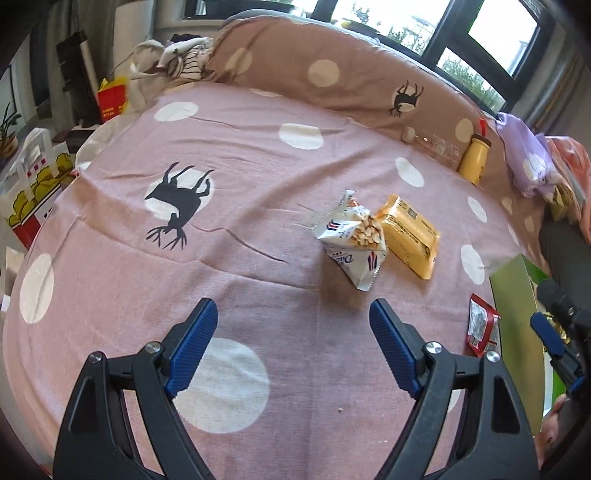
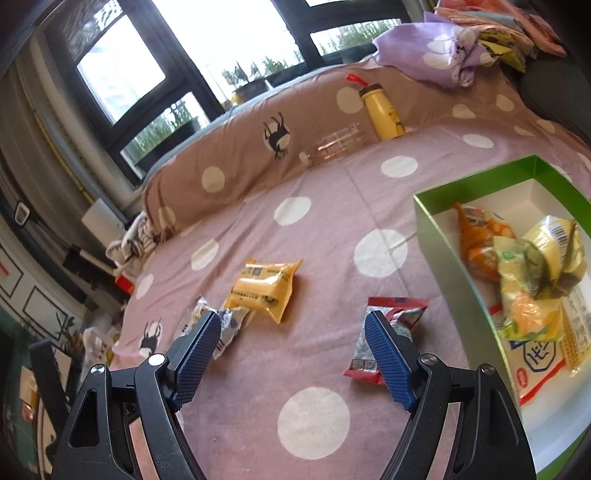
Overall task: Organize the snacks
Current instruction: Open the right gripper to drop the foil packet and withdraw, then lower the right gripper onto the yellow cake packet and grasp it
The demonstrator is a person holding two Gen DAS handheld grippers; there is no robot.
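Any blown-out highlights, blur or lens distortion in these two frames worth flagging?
Left wrist view: windows blown out to white; strong fisheye bends the bedspread into a dome; white snack pack sharp. Right wrist view: windows also overexposed; the snacks in the green box and the yellow packet look slightly soft; dark vignette in the corners.

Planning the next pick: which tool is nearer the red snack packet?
Right. The right tool hovers open with the red snack packet beside its right finger; the left tool sits farther left of it.
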